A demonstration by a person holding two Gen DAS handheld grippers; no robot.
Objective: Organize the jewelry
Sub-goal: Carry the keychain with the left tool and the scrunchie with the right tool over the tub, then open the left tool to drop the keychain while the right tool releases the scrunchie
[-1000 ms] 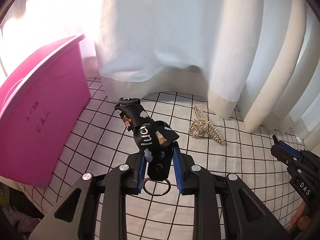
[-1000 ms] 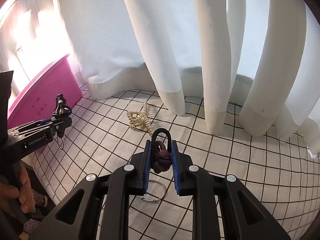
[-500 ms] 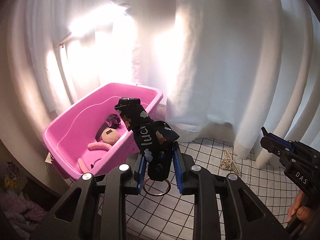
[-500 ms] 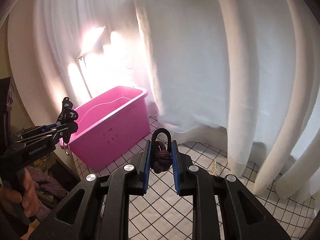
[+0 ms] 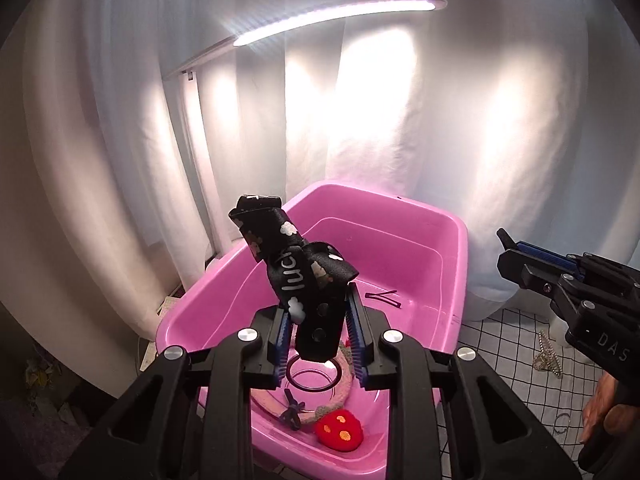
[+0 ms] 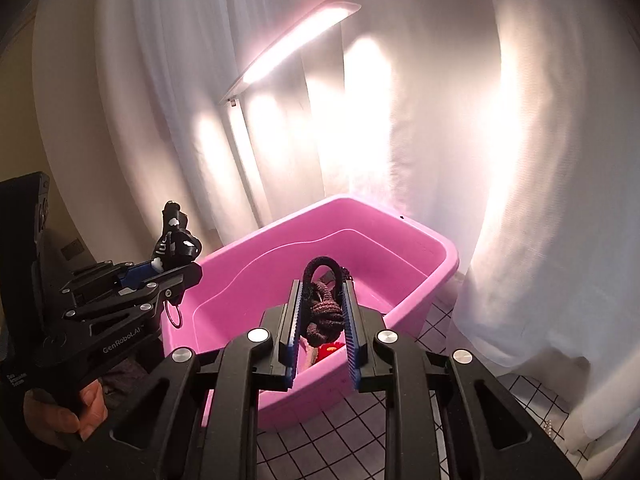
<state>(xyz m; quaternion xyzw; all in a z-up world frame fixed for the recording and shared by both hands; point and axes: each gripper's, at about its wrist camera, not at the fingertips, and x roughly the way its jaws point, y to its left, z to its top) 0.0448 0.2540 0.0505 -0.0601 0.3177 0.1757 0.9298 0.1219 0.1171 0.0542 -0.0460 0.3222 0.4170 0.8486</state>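
Note:
My left gripper (image 5: 318, 312) is shut on a black printed strap keychain (image 5: 298, 268) with a metal ring (image 5: 314, 374), held above the open pink bin (image 5: 452, 240). The bin holds a red plush piece (image 5: 339, 433), a pink band (image 5: 344, 390) and black hairpins (image 5: 382, 298). My right gripper (image 6: 322, 312) is shut on a dark braided cord keychain (image 6: 323, 312), just in front of the pink bin (image 6: 436, 276). The left gripper (image 6: 160, 276) also shows in the right wrist view, at the bin's left rim. The right gripper (image 5: 516, 256) also shows in the left wrist view, right of the bin.
The bin stands on a white cloth with a black grid (image 5: 516, 360). A pearl hair clip (image 5: 548, 360) lies on it right of the bin. White curtains (image 5: 440, 120) hang behind. A lit lamp bar (image 5: 332, 16) hangs overhead. The table's left edge drops off beside the bin.
Both grippers have risen and swung left from the grid cloth to the pink bin, each still holding its keychain. The left one is now over the bin's inside.

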